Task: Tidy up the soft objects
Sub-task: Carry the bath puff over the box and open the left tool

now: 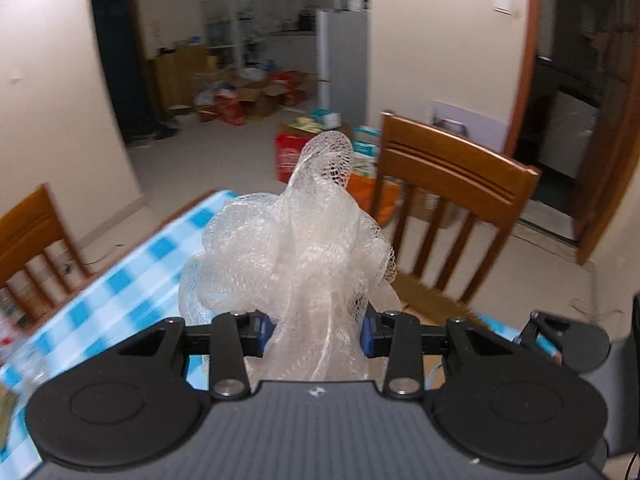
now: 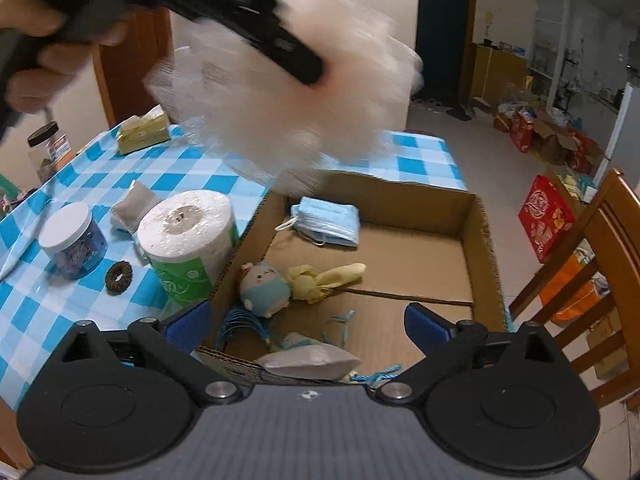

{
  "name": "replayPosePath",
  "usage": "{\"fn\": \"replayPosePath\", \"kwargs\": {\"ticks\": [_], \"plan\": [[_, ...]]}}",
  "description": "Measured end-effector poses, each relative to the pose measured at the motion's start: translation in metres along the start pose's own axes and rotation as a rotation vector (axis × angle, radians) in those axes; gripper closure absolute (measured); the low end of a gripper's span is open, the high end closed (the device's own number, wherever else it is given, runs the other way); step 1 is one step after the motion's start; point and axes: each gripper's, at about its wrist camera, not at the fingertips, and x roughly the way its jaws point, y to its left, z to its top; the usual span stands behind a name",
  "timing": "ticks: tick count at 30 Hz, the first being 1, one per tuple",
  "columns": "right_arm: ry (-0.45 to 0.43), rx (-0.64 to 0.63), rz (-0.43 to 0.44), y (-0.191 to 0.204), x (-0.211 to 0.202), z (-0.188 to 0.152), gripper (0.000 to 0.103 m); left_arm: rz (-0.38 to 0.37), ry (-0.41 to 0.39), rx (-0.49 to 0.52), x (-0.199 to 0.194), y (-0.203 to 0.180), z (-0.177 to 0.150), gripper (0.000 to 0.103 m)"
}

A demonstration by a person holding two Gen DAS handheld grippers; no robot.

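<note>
One checked worktop point(image 2: 100, 168) fills the left of the right wrist view, with a cardboard box point(image 2: 480, 216) at centre. Above it, the left gripper point(image 1: 318, 336) fingers clamp a white mesh sponge point(image 1: 288, 248). Lower centre, the right gripper point(image 2: 308, 324) fingers stand wide apart, holding nothing.

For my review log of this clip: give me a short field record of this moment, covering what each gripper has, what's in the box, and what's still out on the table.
left gripper: shut on white mesh bath pouf, carried in the air near the cardboard box
right gripper: open, nothing between its fingers, at the box's near edge
in box: blue face masks, small plush doll, yellow cloth, grey pouch
on checked tablecloth: toilet paper roll, hair scrunchie, white-lidded jar, tissue pack
</note>
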Motion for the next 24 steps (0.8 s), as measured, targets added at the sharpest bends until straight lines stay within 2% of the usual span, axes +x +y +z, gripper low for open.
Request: {"fn": "replayPosePath", "kwargs": {"ticks": [5,7,8,11,12,15,17,24], "plan": [[-0.018,0.043,-0.023,-0.011,-0.008,-0.003,0.0,-0.088,0.038,0.011,0.046,-0.025,0.014,0.064],[-0.021,0.06,-0.036,-0.016,-0.01,-0.005,0.0,-0.114,0.056,-0.006,0.063,-0.031,0.018,0.061],[-0.02,0.068,-0.041,-0.019,-0.01,-0.006,0.0,-0.122,0.064,-0.013,0.071,-0.033,0.02,0.057],[-0.02,0.096,-0.059,-0.026,-0.01,-0.009,0.0,-0.143,0.085,-0.043,0.099,-0.035,0.021,0.028],[-0.017,0.104,-0.065,-0.028,-0.009,-0.011,0.0,-0.136,0.087,-0.058,0.109,-0.035,0.02,0.021],[-0.012,0.116,-0.076,-0.03,-0.009,-0.014,0.0,-0.082,0.088,-0.099,0.128,-0.031,0.015,0.021],[-0.014,0.122,-0.08,-0.032,-0.01,-0.015,0.0,-0.088,0.098,-0.111,0.132,-0.028,0.012,0.018],[-0.008,0.12,-0.08,-0.031,-0.008,-0.014,0.0,-0.034,0.051,-0.059,0.107,-0.028,0.013,0.003]]}}
